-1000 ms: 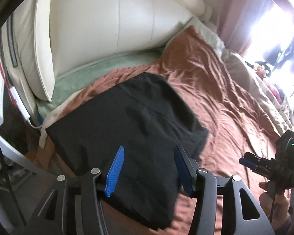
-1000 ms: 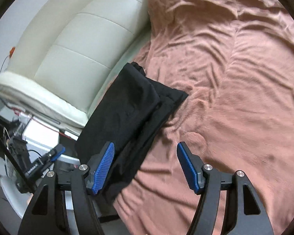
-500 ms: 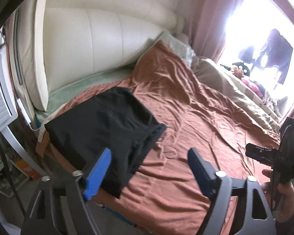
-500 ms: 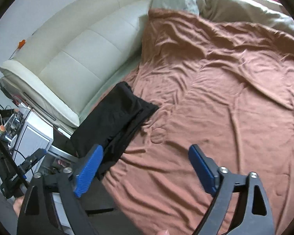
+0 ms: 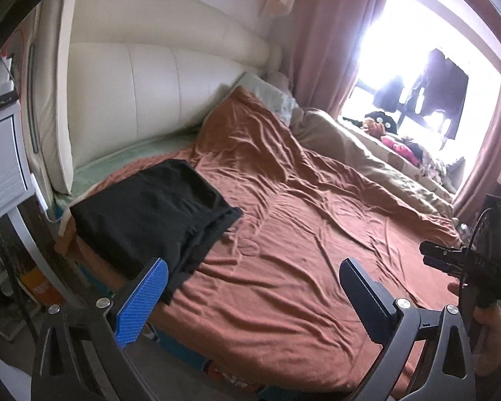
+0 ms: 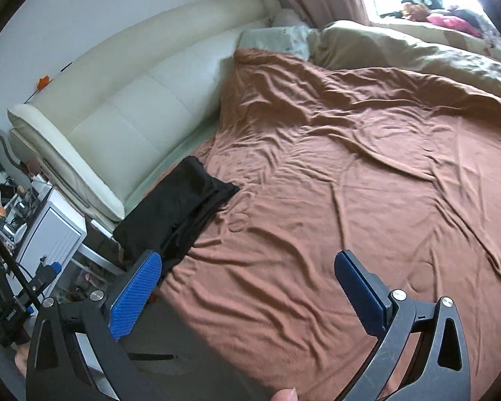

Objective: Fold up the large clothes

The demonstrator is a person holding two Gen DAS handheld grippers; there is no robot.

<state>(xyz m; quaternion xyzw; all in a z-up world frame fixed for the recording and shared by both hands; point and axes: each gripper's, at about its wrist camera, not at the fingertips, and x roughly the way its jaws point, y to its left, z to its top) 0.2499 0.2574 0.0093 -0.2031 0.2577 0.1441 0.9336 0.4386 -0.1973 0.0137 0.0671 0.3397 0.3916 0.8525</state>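
A folded black garment (image 5: 150, 214) lies at the near left corner of the bed on the brown sheet (image 5: 300, 234); it also shows in the right wrist view (image 6: 180, 214). My left gripper (image 5: 250, 287) is open and empty, held back from the bed's edge, to the right of the garment. My right gripper (image 6: 247, 284) is open and empty, above the bed's near edge. The right gripper also shows at the right of the left wrist view (image 5: 464, 264), and the left gripper at the far left of the right wrist view (image 6: 33, 287).
A cream padded headboard (image 5: 143, 93) runs along the left. A beige duvet (image 6: 400, 53) and a pillow (image 6: 277, 40) lie at the far side. A white bedside cabinet (image 6: 50, 237) stands left of the bed. Curtains (image 5: 324, 33) frame a bright window.
Both grippers have pulled back and up from the black garment and opened wider. The garment stays folded on the bed corner.
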